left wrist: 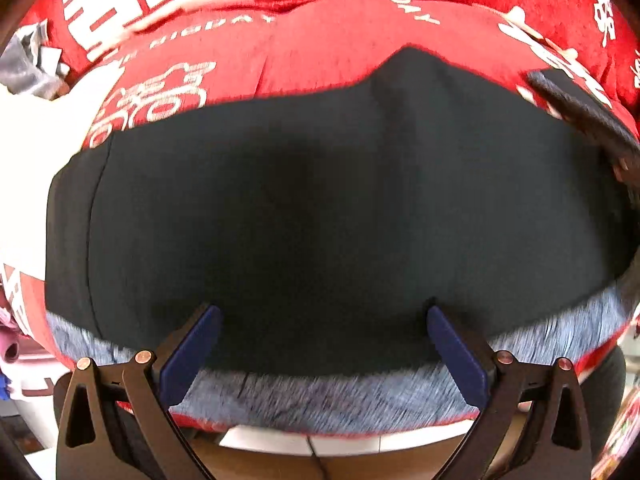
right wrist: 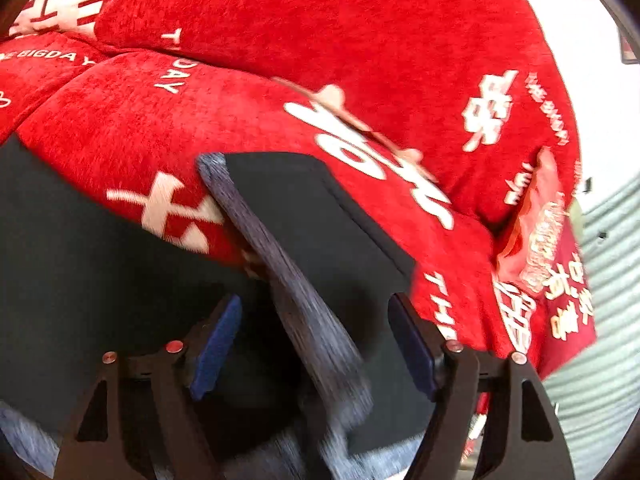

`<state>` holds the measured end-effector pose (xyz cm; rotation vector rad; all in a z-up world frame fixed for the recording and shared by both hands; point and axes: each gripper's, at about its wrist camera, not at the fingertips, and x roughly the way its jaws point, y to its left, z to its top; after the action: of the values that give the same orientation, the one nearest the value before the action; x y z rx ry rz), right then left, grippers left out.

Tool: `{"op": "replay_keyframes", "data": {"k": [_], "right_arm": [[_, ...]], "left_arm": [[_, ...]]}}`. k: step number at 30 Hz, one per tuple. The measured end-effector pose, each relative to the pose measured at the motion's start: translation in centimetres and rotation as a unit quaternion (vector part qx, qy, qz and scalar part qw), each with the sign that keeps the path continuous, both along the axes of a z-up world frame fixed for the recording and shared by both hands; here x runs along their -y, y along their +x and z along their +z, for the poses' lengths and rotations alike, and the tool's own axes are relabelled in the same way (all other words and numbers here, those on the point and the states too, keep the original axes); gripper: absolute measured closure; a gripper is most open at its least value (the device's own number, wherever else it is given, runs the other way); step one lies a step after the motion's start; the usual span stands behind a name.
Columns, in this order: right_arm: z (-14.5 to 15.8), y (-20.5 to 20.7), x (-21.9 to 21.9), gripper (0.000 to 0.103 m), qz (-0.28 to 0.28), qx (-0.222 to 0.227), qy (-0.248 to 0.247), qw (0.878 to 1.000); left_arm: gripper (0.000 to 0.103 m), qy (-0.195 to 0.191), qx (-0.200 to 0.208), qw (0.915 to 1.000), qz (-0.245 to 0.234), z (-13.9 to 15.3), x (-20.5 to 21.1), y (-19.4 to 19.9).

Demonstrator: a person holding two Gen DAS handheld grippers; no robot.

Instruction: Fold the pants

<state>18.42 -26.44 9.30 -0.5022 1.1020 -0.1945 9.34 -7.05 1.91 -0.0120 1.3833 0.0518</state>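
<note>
A: Where are the pants [left wrist: 312, 208]?

B: Flat on the red blanket [left wrist: 320, 52] — black fabric spread wide across the left wrist view, with a grey heathered band [left wrist: 328, 396] running along the near edge. That edge sits close to the blanket's front drop-off, with white floor just below it.

A: Left gripper [left wrist: 324, 340]?

B: I see it pointing steeply down over the near edge of the pants, jaws spread wide. The blue pads [left wrist: 192, 348] stand apart with the black cloth and grey band lying between them, nothing pinched — released.

A: Right gripper [right wrist: 316, 344]?

B: Also let go. Jaws are wide, and a flap of the pants [right wrist: 320, 220] with its grey underside showing slants up between the fingers, but neither pad presses on it as far as I can tell. The view is motion-blurred. It looks down at a slant, rolled relative to the blanket print.

A: Room to move?

B: Plenty of bare blanket beyond the far edge of the pants, which peaks to a point mid-frame. On the right, the blanket's side edge falls away to a pale ribbed surface [right wrist: 608, 280], near the right gripper. In the left view a dark gripper finger [left wrist: 588, 112] sits at the right edge over the pants' corner. Clutter at far left, too blurred to name.
</note>
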Motion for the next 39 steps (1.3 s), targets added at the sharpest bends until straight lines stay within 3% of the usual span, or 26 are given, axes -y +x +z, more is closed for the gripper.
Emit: {"op": "replay_keyframes", "data": {"k": [1,2,4,7,12,16,19,21,23,24,27,29,32,36,39], "right_arm": [[-0.1,0.5,0.6,0.03,-0.007,-0.004,0.021,1.0],[-0.1,0.7,1.0,0.053,-0.01,-0.007,0.041,0.999],[-0.3,1.2,3.1,0.083,-0.029,-0.025,0.102,0.994],[0.6,0.0,6.0,0.095,-0.057,-0.003,0.158,0.986],[3.4,-4.7,11.9,0.096,-0.126,0.06,0.2,0.97],[4.4,-8.2,15.6,0.096,-0.159,0.082,0.223,0.958],[4.4,-10.1,17.3,0.096,-0.174,0.091,0.232,0.953],[3.9,-10.9,18.5,0.096,-0.189,0.093,0.235,0.949],[3.2,-11.7,20.1,0.096,-0.21,0.092,0.254,0.94],[2.7,-12.2,20.8,0.096,-0.221,0.087,0.269,0.933],[1.3,-13.2,22.1,0.096,-0.232,0.078,0.287,0.926],[0.3,-13.6,22.6,0.096,-0.235,0.07,0.293,0.924],[-0.6,-14.0,23.2,0.096,-0.243,0.069,0.316,0.914],[-0.6,-13.9,24.1,0.096,-0.237,0.079,0.344,0.905],[-0.8,-13.7,24.8,0.089,-0.236,0.084,0.362,0.898]], "left_arm": [[0.0,0.0,-0.001,1.0,-0.001,0.0,-0.2,-0.4],[0.0,0.002,-0.002,1.0,-0.002,0.1,-0.6,-0.9],[0.0,0.003,-0.008,1.0,-0.002,-0.1,-0.8,-1.4],[0.0,0.008,-0.019,0.9997,-0.012,0.0,-1.3,-1.8],[0.0,-0.008,-0.008,0.9999,0.01,1.7,-2.0,-0.3],[0.0,-0.046,0.001,0.997,0.062,2.7,-2.1,3.5],[0.0,-0.06,0.001,0.9957,0.071,2.7,-0.7,5.5],[0.0,-0.042,0.007,0.9975,0.057,2.4,0.6,6.5],[0.0,0.014,0.004,0.9986,0.051,1.2,1.5,7.8],[0.0,0.016,-0.005,0.9983,0.056,0.6,1.2,8.1],[0.0,-0.046,-0.022,0.9946,0.09,-0.4,-1.0,8.1],[0.0,-0.03,-0.02,0.9945,0.098,0.0,-1.9,7.9],[0.0,0.05,-0.015,0.9915,0.119,0.5,-3.6,7.4],[0.0,0.029,-0.018,0.9879,0.151,0.9,-5.7,6.7],[0.0,0.025,-0.009,0.9902,0.137,1.5,-3.8,6.8]]}}
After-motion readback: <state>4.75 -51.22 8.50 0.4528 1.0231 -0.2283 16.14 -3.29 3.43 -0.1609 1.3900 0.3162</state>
